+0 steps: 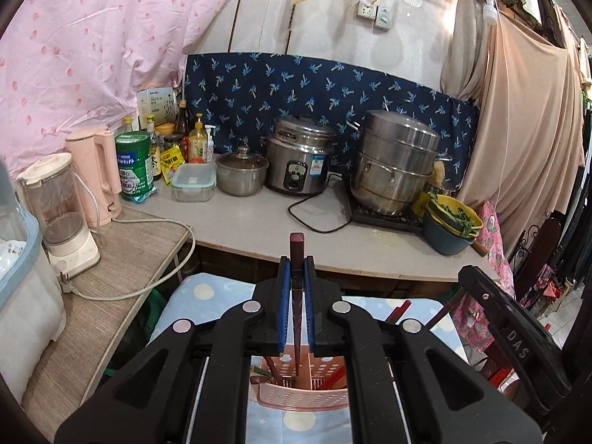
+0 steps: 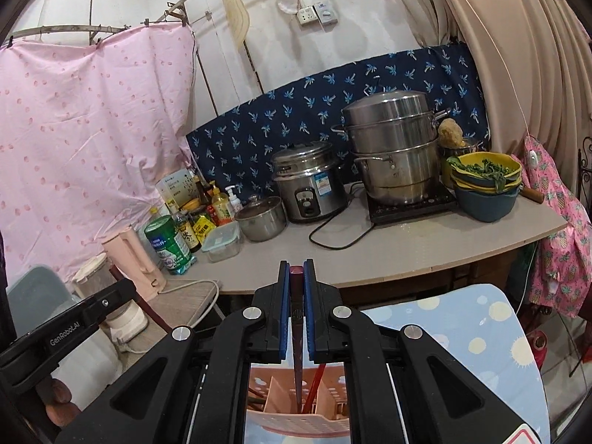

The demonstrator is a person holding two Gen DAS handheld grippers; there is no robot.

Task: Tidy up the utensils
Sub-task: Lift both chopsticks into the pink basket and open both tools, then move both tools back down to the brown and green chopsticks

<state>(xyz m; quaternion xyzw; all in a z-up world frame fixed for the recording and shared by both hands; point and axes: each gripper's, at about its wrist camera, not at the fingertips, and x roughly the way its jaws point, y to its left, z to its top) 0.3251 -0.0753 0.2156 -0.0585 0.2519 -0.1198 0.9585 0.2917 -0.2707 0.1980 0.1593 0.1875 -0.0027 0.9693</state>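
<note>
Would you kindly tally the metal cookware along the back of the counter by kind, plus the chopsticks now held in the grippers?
Stacked steamer pot: 1
Rice cooker: 1
Small lidded pot: 1
Chopsticks held: 2, one in the left gripper and one in the right gripper
Total: 5

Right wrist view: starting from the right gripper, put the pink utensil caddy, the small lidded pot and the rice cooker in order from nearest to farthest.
1. Pink utensil caddy: right below the right gripper, whose fingers hold a dark red chopstick over it.
2. Small lidded pot: on the counter, ahead and slightly left.
3. Rice cooker: just behind the pot, against the blue cloth.
</note>
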